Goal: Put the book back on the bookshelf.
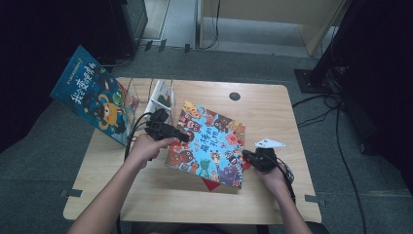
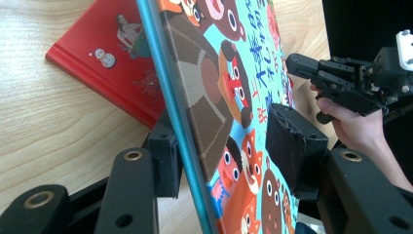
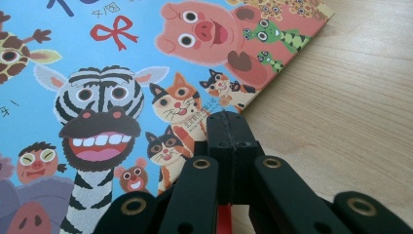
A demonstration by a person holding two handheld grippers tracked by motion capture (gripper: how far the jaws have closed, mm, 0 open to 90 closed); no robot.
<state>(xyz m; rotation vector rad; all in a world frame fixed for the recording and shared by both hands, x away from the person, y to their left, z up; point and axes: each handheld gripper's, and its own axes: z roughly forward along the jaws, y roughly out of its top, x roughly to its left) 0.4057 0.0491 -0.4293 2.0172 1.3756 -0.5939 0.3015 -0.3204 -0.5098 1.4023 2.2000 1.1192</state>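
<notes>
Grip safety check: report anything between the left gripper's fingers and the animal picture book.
Nothing visible does: the edge of the animal picture book sits bare between the fingers of the left gripper; the red book lies beneath, clear of them.

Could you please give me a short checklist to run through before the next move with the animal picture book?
1. Left gripper straddles the animal picture book's edge: ok.
2. Both its pads press the cover: not ok; the right-hand pad in the left gripper view stands off it.
3. Right gripper shut, pressing the book's opposite edge: jaws shut ok; contact cannot tell.
4. Book's left edge lifted off the red book beneath: ok.
5. Blue book already in the clear rack, leaning out over the wooden table's edge: stability cannot tell.
</notes>
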